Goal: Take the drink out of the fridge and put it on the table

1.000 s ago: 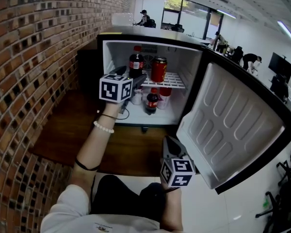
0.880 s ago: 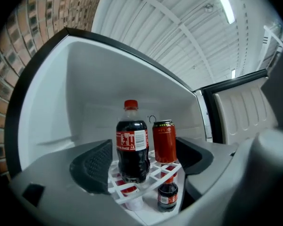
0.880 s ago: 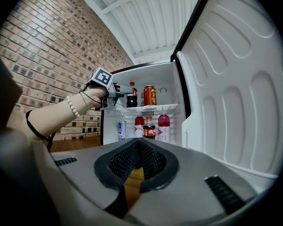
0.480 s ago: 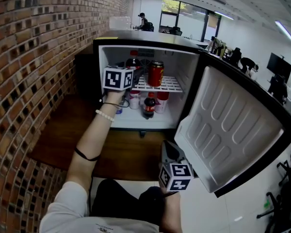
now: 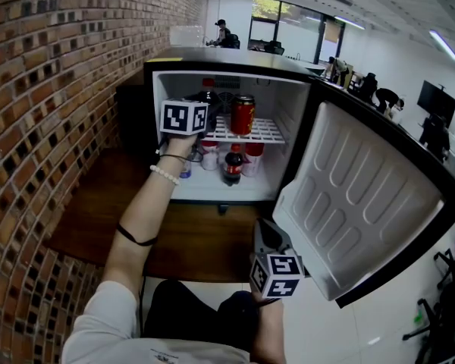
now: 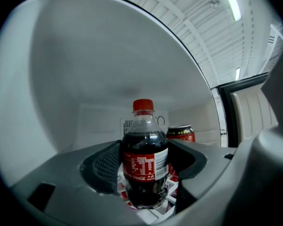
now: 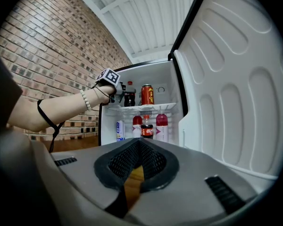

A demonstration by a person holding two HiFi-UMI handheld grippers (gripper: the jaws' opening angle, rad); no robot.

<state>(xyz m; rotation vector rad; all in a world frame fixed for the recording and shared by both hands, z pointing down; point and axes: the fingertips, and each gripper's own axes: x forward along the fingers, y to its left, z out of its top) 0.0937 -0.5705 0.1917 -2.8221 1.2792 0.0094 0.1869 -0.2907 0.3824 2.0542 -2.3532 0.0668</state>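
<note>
Left gripper (image 6: 145,160) advanced; fingers (image 6: 104,166) closing on bottle (image 6: 145,171).

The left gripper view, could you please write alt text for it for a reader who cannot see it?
A cola bottle with a red cap stands between the jaws of the left gripper, which are closing against its sides. Behind it to the right is a red can, inside the white fridge.
</note>
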